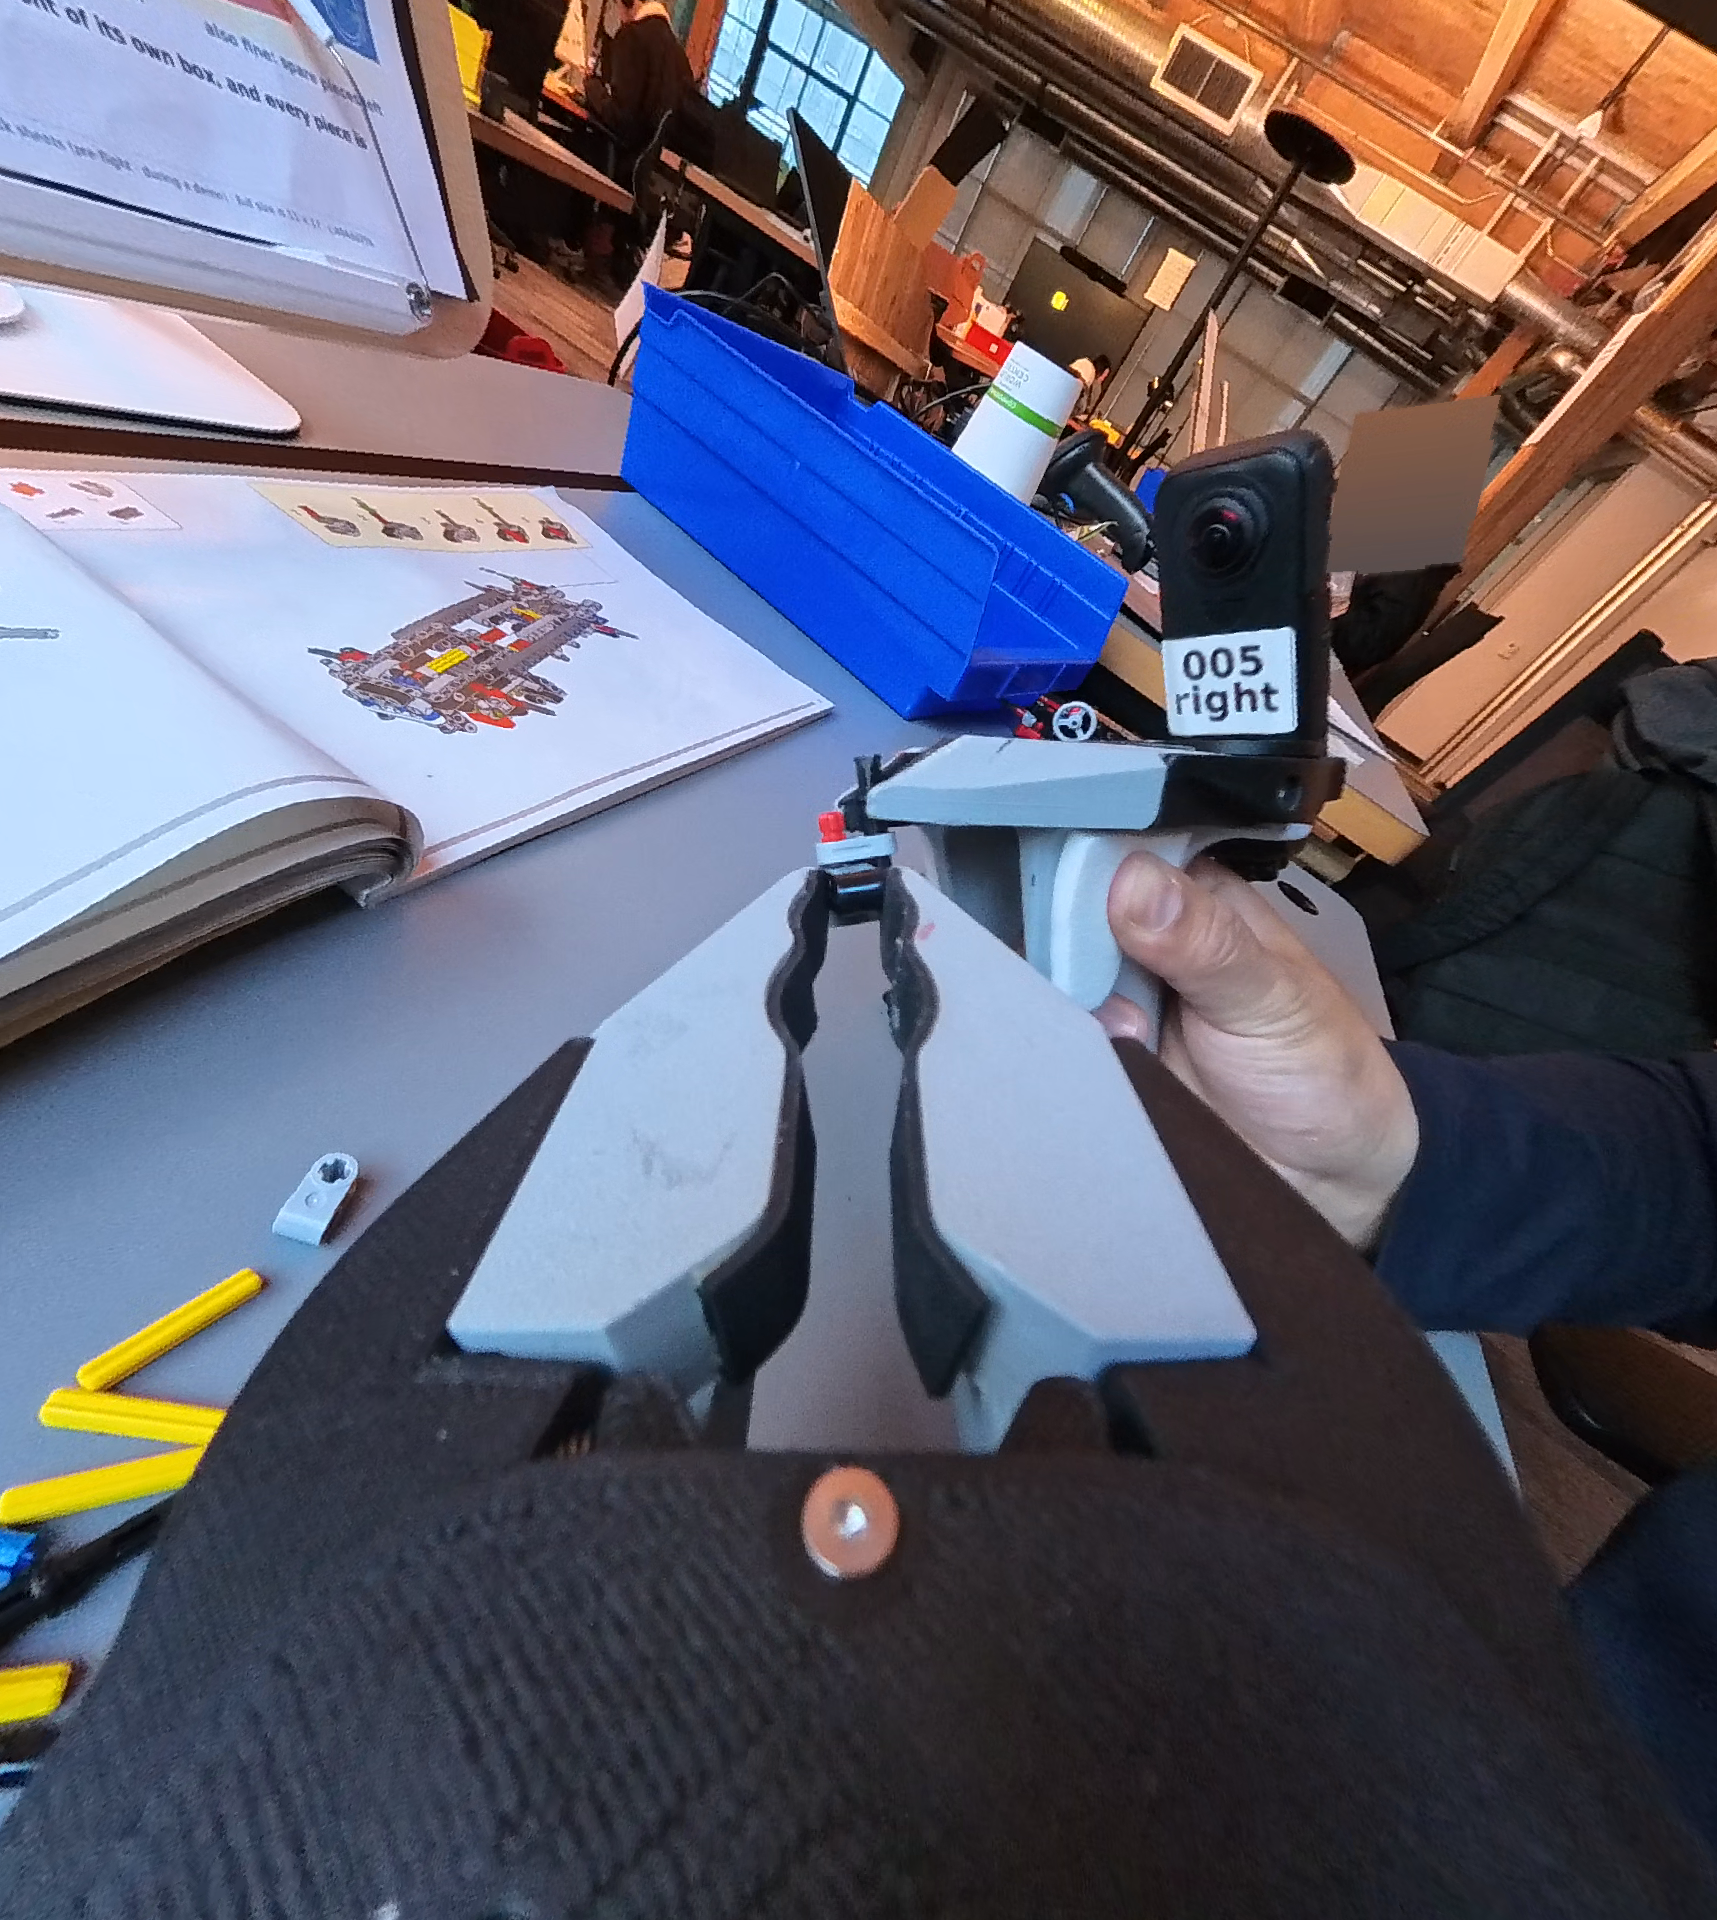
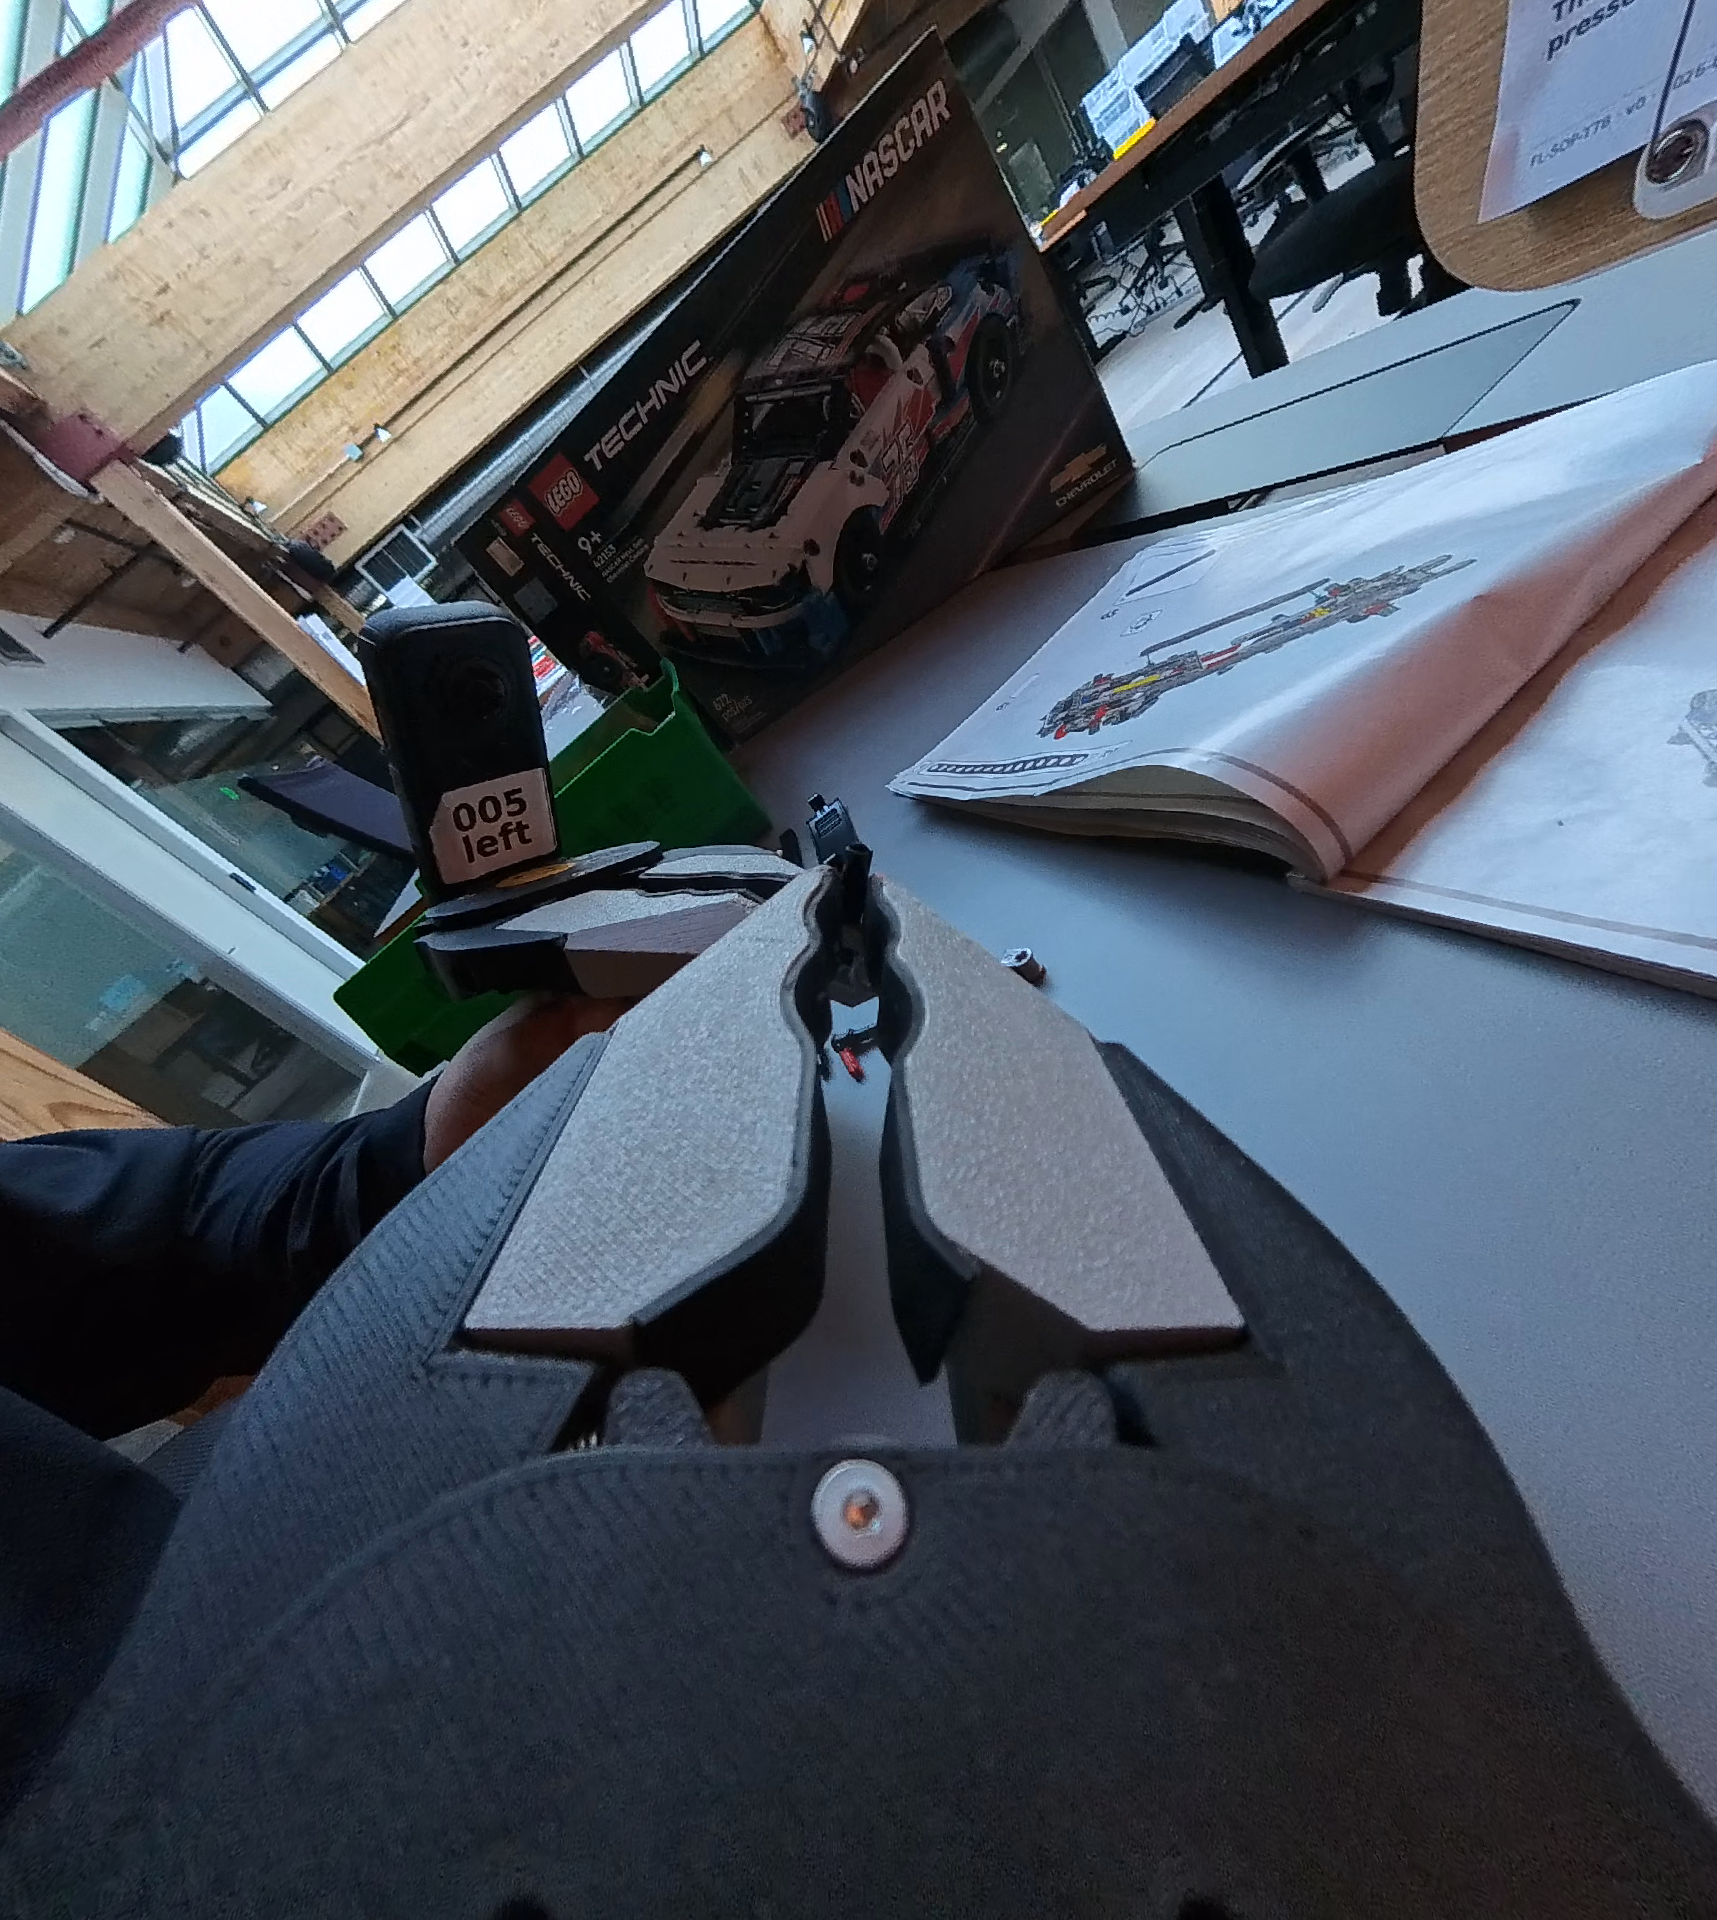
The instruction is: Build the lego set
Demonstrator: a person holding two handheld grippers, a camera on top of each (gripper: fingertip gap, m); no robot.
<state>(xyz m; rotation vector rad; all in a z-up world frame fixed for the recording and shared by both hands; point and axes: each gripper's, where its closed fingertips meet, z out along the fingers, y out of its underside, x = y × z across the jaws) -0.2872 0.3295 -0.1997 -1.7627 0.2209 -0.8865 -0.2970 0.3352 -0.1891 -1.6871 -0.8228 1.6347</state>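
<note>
Left gripper [image 1: 849, 896] clamps a small black-and-grey brick piece [image 1: 852, 868]; right gripper [image 2: 852, 906], jaws clenched, pinches a thin black pin [image 2: 851, 883] beside it.

Open instruction booklet [image 1: 334, 665] lies on table [image 1: 573, 997]; bin [image 1: 854, 540] behind-right of it, loose rods [image 1: 137, 1413] near-left, set box [image 2: 792, 416] stands behind booklet's far side.

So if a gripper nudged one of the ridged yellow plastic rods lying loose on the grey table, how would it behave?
The yellow rods are thin and straight, so probably stiff and light. Lying flat on the smooth grey table, one would likely slide or roll aside; the ridges may limit rolling.
</note>
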